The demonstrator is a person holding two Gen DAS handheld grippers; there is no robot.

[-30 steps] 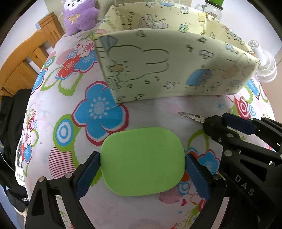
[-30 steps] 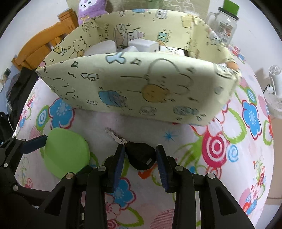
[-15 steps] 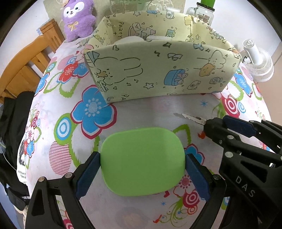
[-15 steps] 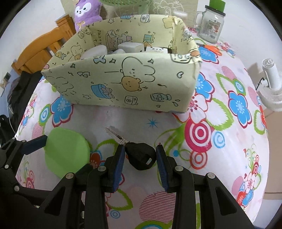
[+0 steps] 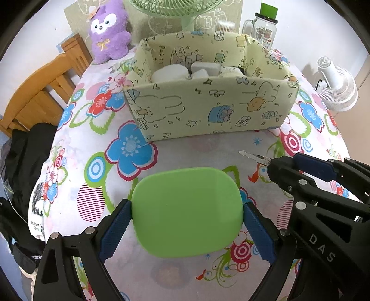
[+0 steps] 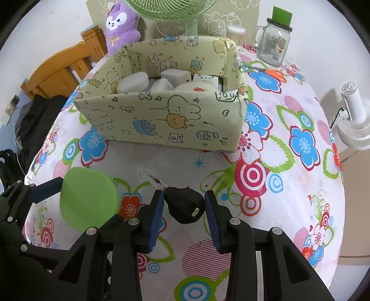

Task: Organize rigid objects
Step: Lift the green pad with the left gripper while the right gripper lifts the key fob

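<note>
My left gripper (image 5: 186, 222) is shut on a flat green rounded lid (image 5: 187, 210), held above the flowered tablecloth; the lid also shows in the right wrist view (image 6: 87, 199). My right gripper (image 6: 183, 206) is shut on a black-headed key (image 6: 185, 203), its metal blade (image 6: 151, 178) pointing forward; the key blade shows in the left wrist view (image 5: 254, 157). Ahead stands a pale yellow cartoon-print box (image 5: 208, 111), also in the right wrist view (image 6: 161, 120), holding several white items (image 6: 161, 81). Both grippers are in front of the box, apart from it.
A purple plush toy (image 5: 108, 32), a green fan (image 5: 175, 9) and a glass jar with green lid (image 6: 275, 41) stand behind the box. Orange scissors (image 6: 270, 71) lie far right. A white fan (image 5: 335, 88) is right, a wooden chair (image 5: 44, 90) left.
Both grippers have pulled back and risen from the box while holding the lid and key; the box now looks smaller and its inside is visible.
</note>
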